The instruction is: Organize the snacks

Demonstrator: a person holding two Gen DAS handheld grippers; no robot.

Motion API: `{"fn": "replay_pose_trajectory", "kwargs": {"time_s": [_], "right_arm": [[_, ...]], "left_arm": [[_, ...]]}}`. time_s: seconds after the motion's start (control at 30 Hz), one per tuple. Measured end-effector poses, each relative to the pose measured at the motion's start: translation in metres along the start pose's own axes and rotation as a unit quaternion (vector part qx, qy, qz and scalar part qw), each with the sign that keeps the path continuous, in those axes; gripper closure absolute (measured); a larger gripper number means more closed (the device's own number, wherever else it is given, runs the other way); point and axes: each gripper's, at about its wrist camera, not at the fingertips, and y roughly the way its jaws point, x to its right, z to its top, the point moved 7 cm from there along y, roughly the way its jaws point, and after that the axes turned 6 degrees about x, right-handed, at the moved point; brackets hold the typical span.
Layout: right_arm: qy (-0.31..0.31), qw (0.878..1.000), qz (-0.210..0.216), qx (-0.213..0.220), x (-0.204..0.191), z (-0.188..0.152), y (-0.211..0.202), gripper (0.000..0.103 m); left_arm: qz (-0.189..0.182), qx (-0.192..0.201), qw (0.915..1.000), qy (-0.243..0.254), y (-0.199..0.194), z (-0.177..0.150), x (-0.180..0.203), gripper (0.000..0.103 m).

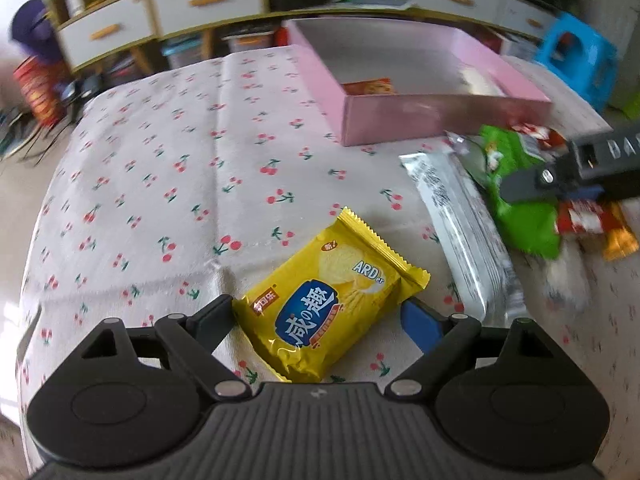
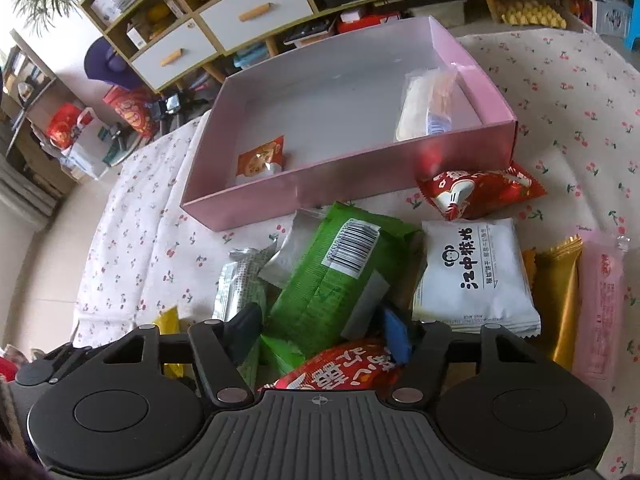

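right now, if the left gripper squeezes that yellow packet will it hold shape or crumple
The yellow packet looks puffed with air, so it will probably dent before the fingers bite. Its glossy film may slip. It seems light and likely holds brittle crackers, so a gentle squeeze is safer.

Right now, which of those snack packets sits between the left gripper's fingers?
The yellow biscuit packet with the blue label, lying flat on the cherry-print cloth. It lies apart from the others, which are piled to its right around the green packet.

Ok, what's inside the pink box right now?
The pink box holds a small red-orange packet near its front wall and a clear-wrapped pale snack at the right end. The near wall hides the floor strip right behind it.
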Motion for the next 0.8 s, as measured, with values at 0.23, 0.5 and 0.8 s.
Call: {"fn": "replay_pose_trajectory", "kwargs": {"time_s": [0.23,0.5,0.8], "right_arm": [[-0.020,1.000,0.001,-0.019,0.000,0.000,-0.003,0.048],[-0.035,0.999,0.017,-0.038,-0.003,-0.002,-0.002,0.043],[-0.090,0.996,0.004,-0.022,-0.013,-0.009,0.007,0.042]], "left_arm": [[-0.011,-0.011,0.9995,0.027,-0.002,0.002,-0.004,0.017],[-0.025,-0.012,0.9981,0.054,0.000,0.002,-0.006,0.019],[-0.015,-0.020,0.9997,0.002,0.001,0.008,-0.009,0.035]]}}
